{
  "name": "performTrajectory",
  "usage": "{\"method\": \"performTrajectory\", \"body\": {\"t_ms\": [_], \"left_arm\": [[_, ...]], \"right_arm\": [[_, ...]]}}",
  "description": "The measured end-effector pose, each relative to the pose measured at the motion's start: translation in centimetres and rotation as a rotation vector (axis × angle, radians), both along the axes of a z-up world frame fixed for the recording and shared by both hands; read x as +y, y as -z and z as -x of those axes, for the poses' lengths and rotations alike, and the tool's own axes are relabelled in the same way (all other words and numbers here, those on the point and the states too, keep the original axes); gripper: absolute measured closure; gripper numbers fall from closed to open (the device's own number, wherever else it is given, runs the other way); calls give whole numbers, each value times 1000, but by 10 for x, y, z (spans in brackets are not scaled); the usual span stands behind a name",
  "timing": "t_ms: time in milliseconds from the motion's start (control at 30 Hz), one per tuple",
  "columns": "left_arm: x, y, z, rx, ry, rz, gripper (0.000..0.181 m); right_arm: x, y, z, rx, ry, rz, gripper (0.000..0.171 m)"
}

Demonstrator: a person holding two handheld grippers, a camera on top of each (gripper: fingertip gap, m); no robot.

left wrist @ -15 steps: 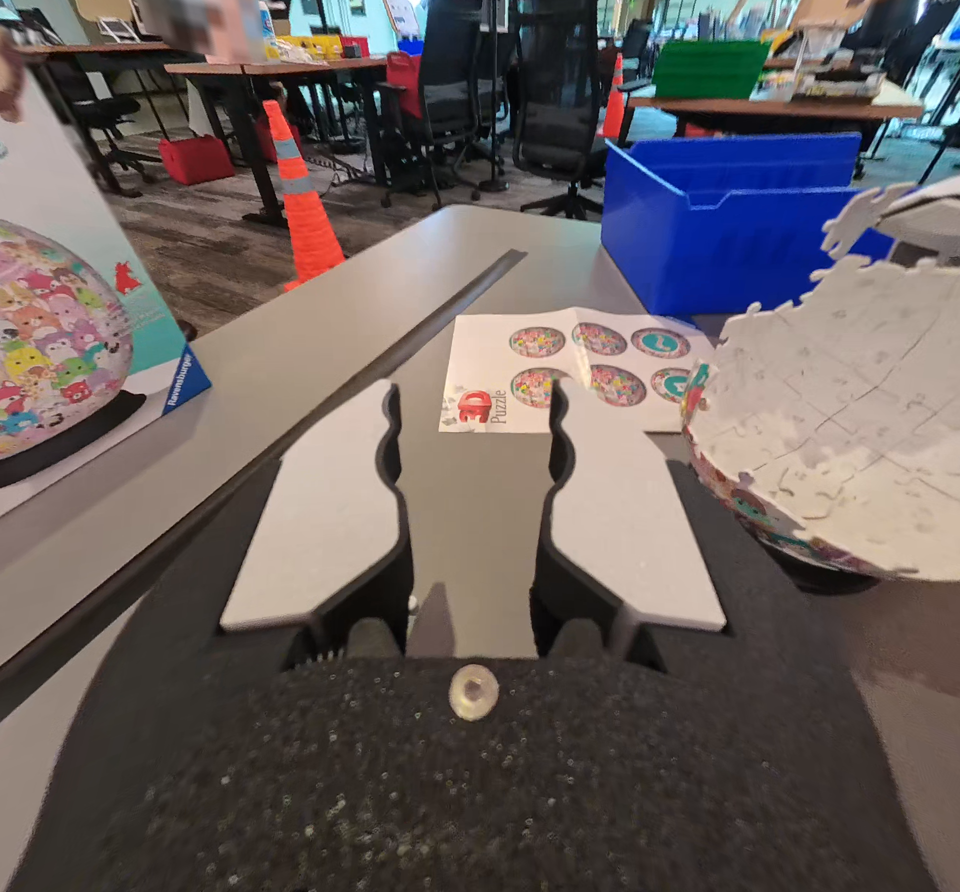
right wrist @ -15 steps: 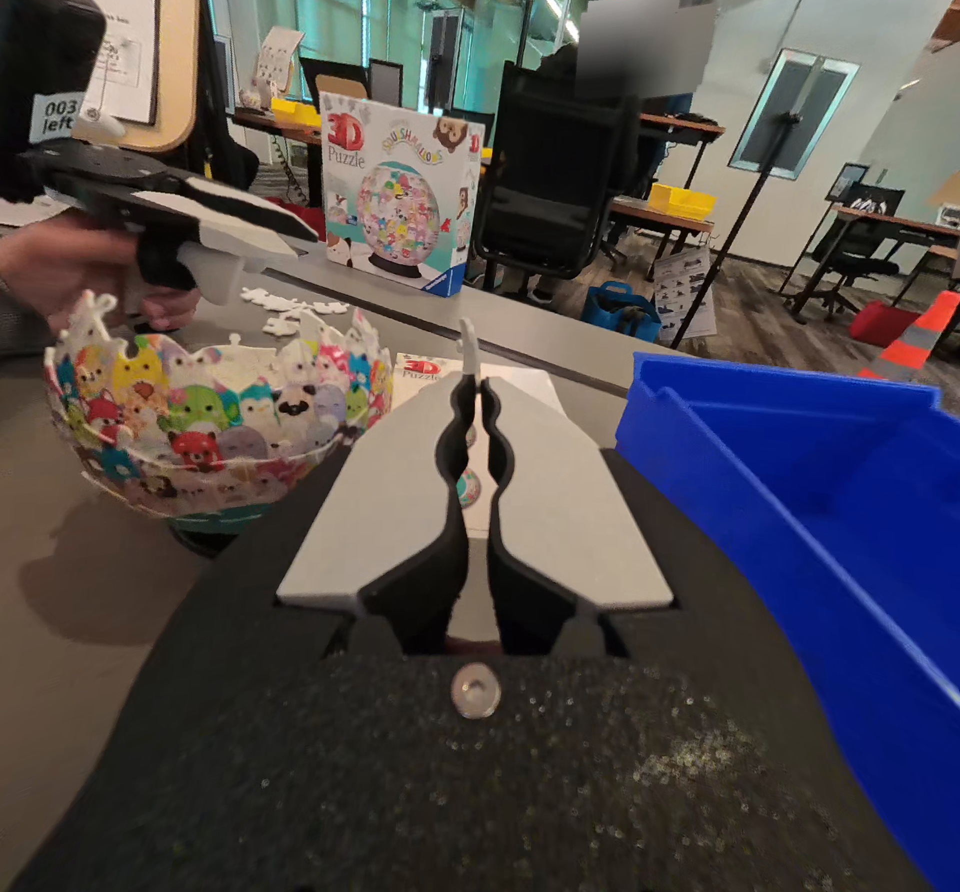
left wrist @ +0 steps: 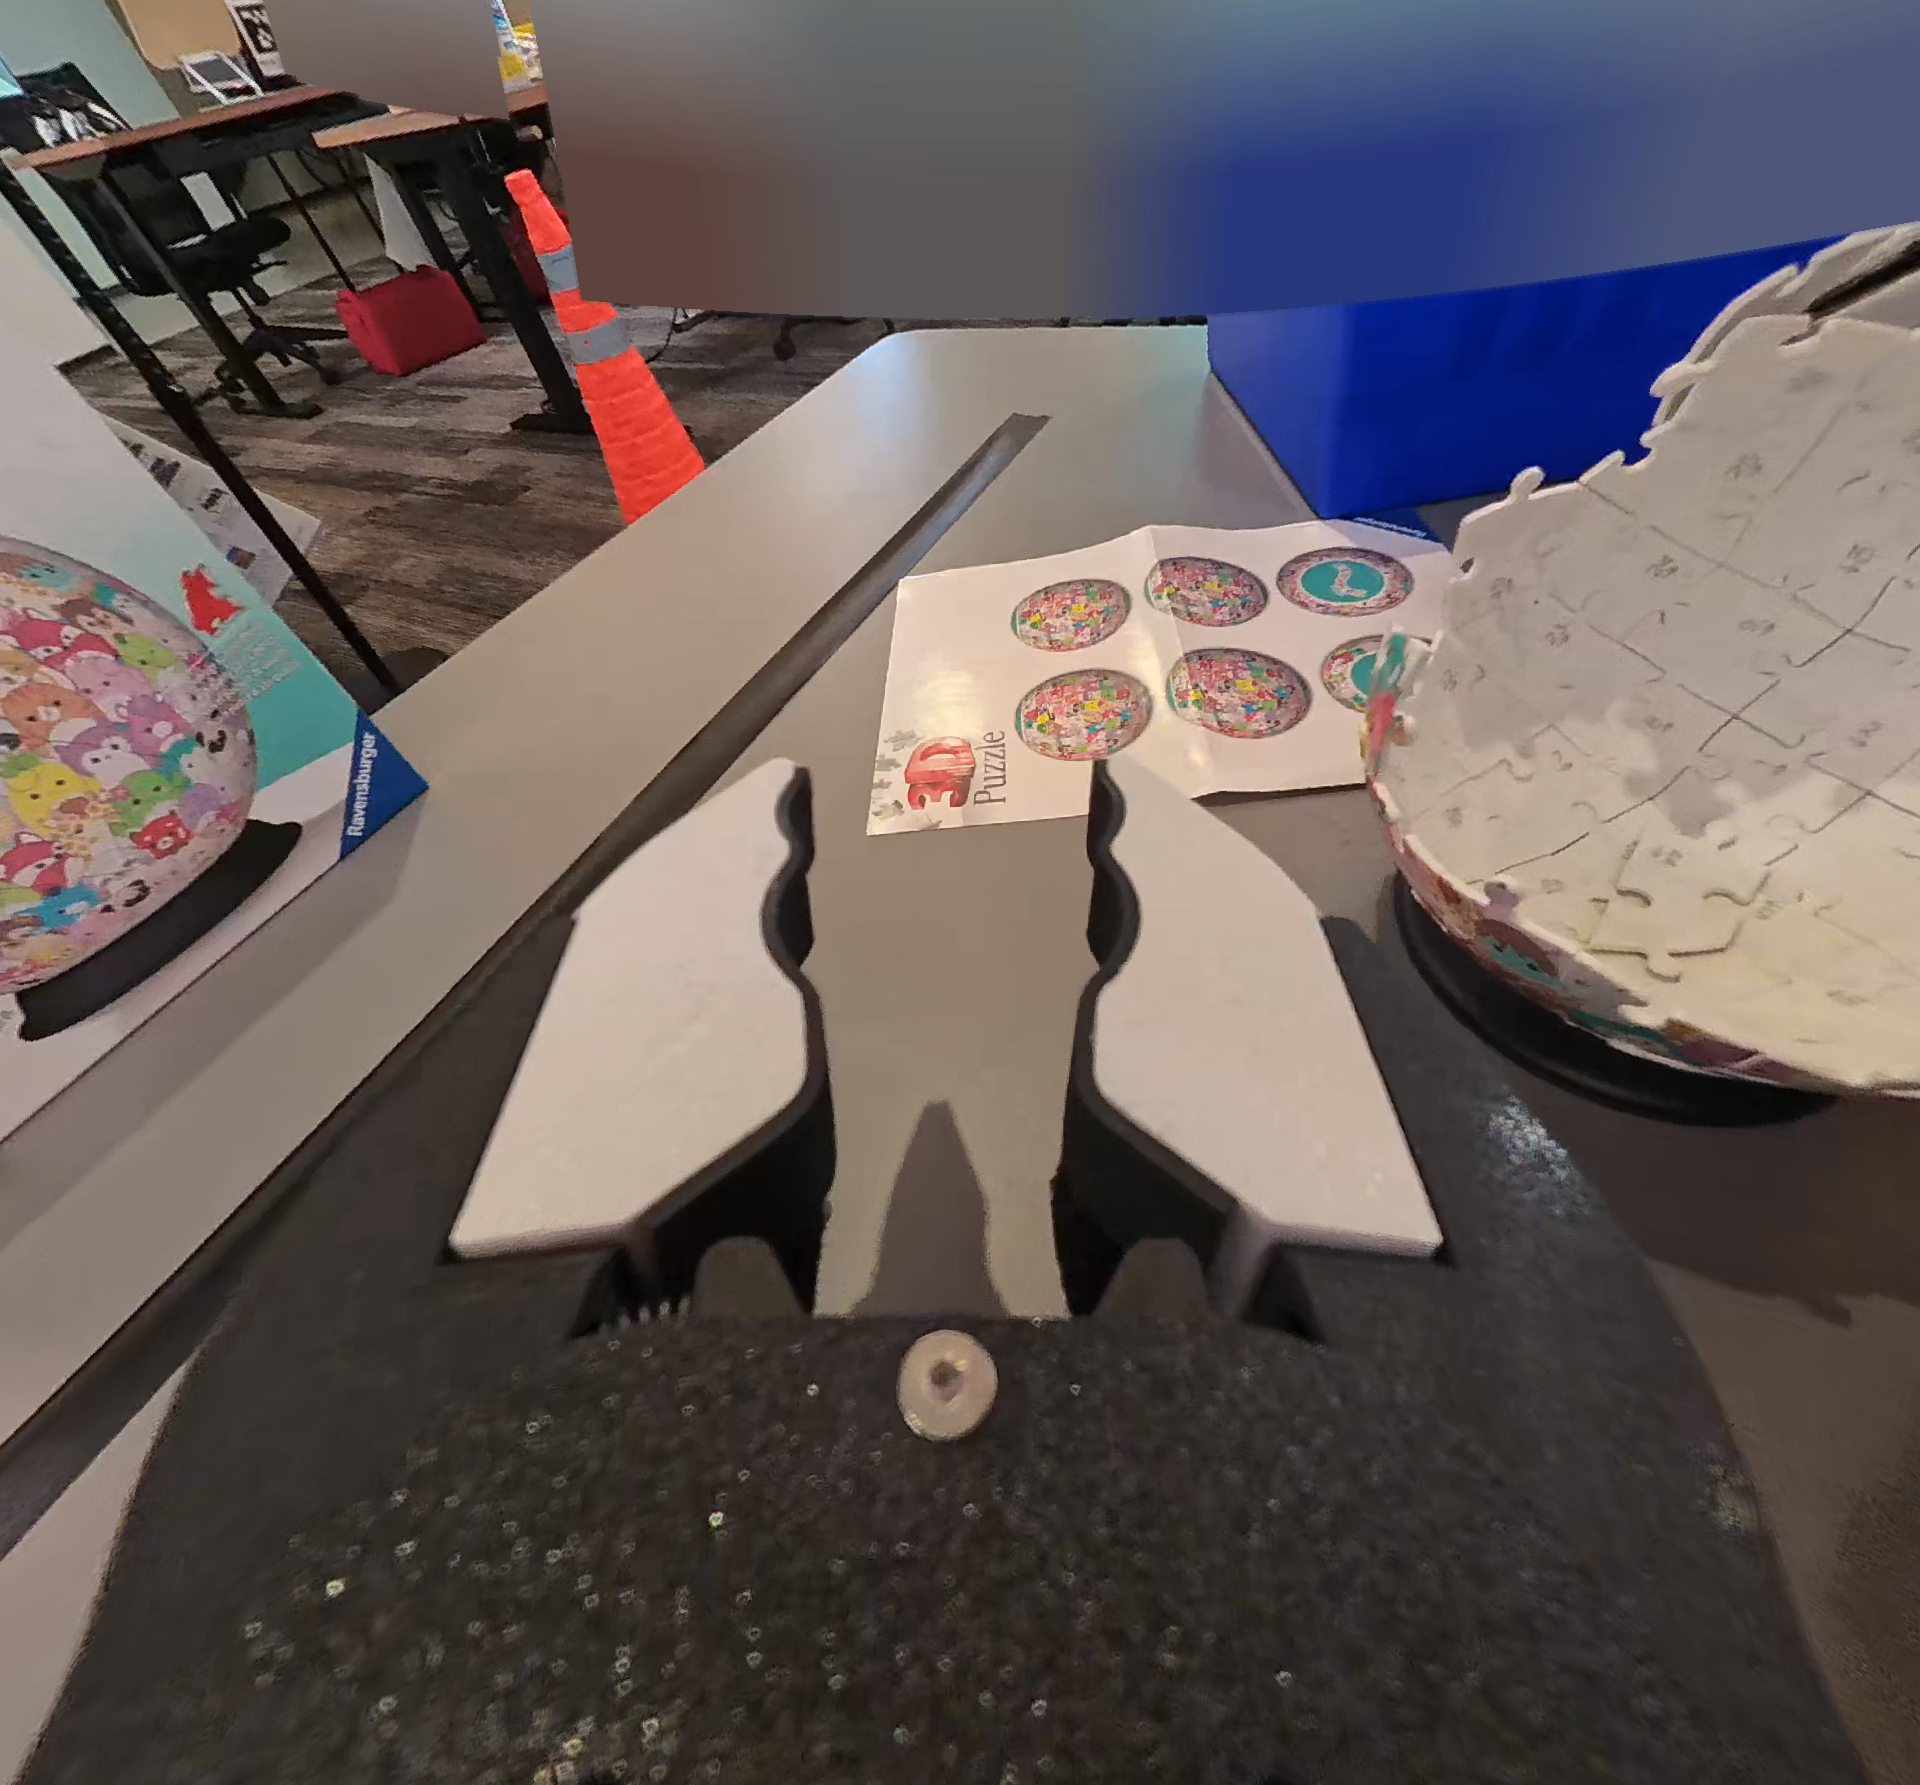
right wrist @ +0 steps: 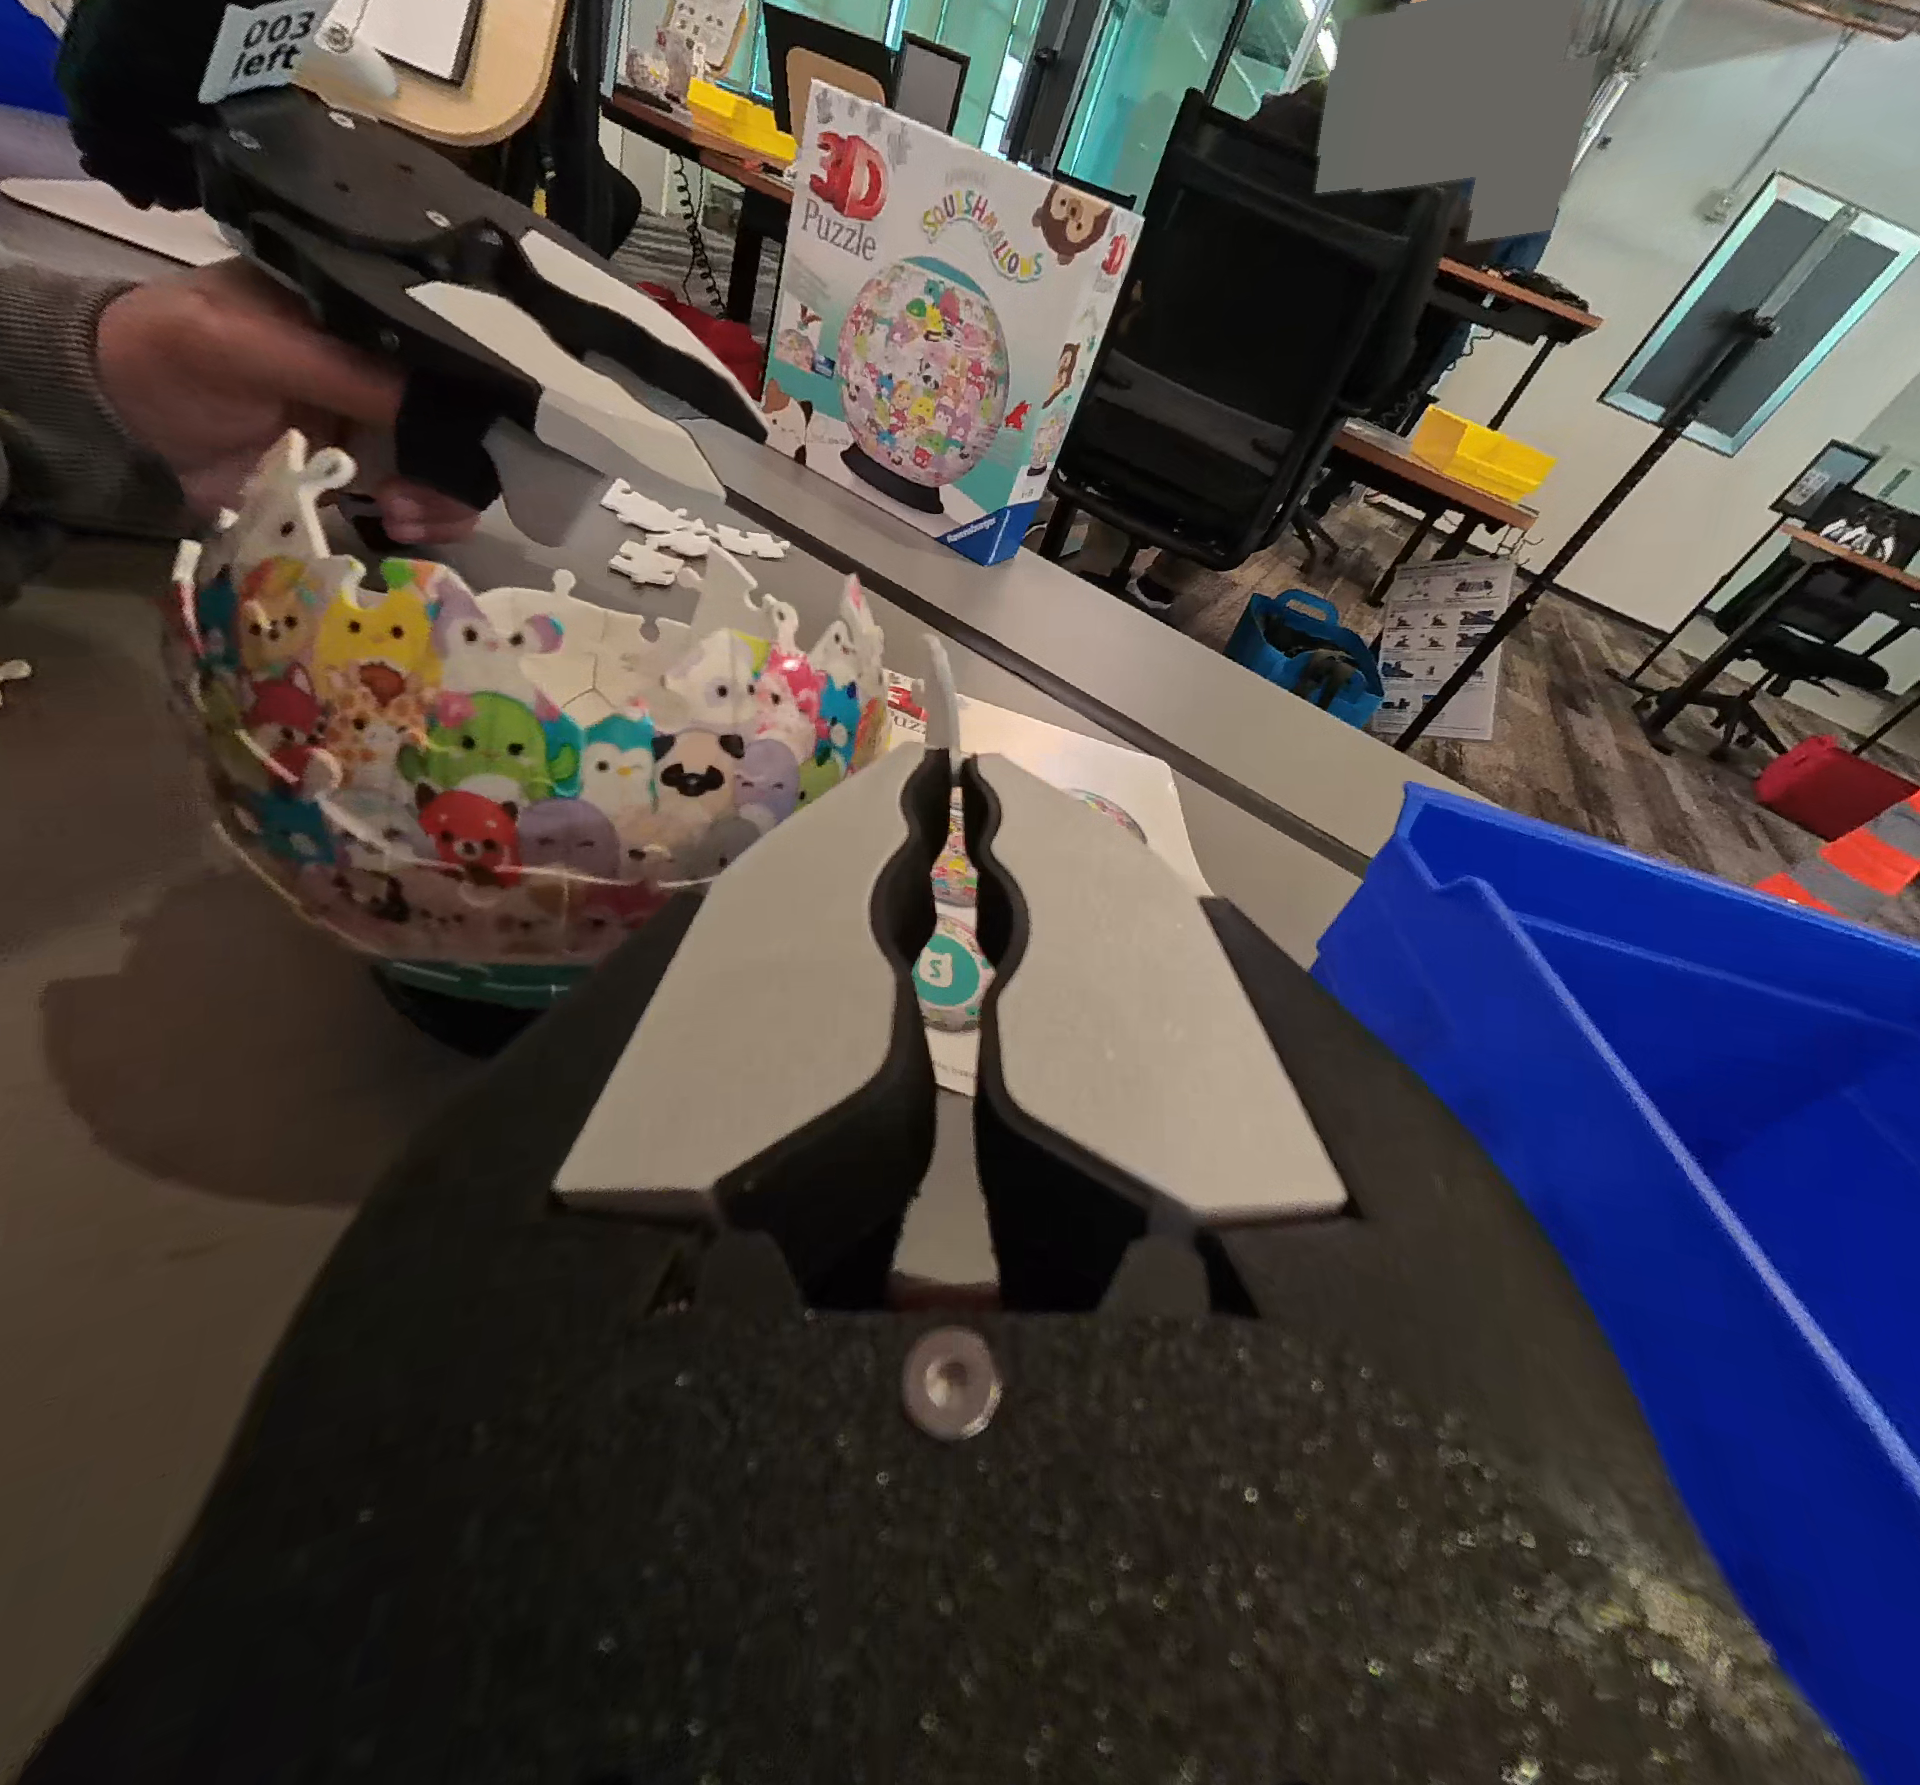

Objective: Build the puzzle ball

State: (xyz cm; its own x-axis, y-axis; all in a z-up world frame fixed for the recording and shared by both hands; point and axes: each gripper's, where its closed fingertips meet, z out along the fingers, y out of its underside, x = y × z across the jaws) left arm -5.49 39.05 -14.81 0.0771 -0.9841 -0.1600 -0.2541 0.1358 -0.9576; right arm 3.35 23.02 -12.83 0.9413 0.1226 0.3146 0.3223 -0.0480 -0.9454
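The half-built puzzle ball [right wrist: 499, 759] sits on a dark stand as an open bowl with colourful animal pictures outside; its white inside shows in the left wrist view [left wrist: 1683, 779]. My right gripper [right wrist: 954, 761] is shut on a thin white puzzle piece [right wrist: 943, 696] that sticks up from the fingertips, just right of the ball's rim. My left gripper [left wrist: 948, 779] is open and empty above the table, left of the ball; it also shows in the right wrist view [right wrist: 665, 405], held by a hand beyond the ball. Loose white pieces [right wrist: 675, 530] lie on the table behind the ball.
A blue bin [right wrist: 1662, 1112] stands to the right of my right gripper and behind the ball [left wrist: 1455, 405]. A folded instruction sheet [left wrist: 1143, 675] lies on the grey table [left wrist: 623, 717]. The puzzle box [right wrist: 935, 353] stands upright at the table's far side [left wrist: 135, 779]. Spacing between my two grippers at the tips: around 20 centimeters.
My left gripper has opened a little wider and shifted slightly. My right gripper, still holding the piece, has moved closer to the ball's rim.
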Motion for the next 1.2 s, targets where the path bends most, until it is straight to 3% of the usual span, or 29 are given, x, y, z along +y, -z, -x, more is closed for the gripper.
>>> {"method": "performTrajectory", "body": {"t_ms": [633, 733, 833, 933, 1000, 1100, 1200], "left_arm": [[-1, 3, -1, 22, -15, -42, 136], [-3, 5, -2, 35, -19, -72, 136], [-3, 4, 0, 31, -27, -89, 136], [-5, 3, 1, 19, -21, -67, 136], [-6, 3, 1, 19, -13, -49, 136], [-5, 4, -1, 26, -12, -38, 140], [-4, 3, -8, 24, -6, -36, 144]], "right_arm": [[-5, -9, -1, 87, -15, -44, 169], [-1, -25, -2, 101, -16, -48, 169], [16, -53, 10, 12, -80, 109, 169], [35, -23, 27, -11, -233, 610, 169], [60, -28, 22, -50, -235, 666, 170], [76, -30, 46, -55, -414, 818, 170], [77, -20, 50, -260, -476, 967, 170]]}}
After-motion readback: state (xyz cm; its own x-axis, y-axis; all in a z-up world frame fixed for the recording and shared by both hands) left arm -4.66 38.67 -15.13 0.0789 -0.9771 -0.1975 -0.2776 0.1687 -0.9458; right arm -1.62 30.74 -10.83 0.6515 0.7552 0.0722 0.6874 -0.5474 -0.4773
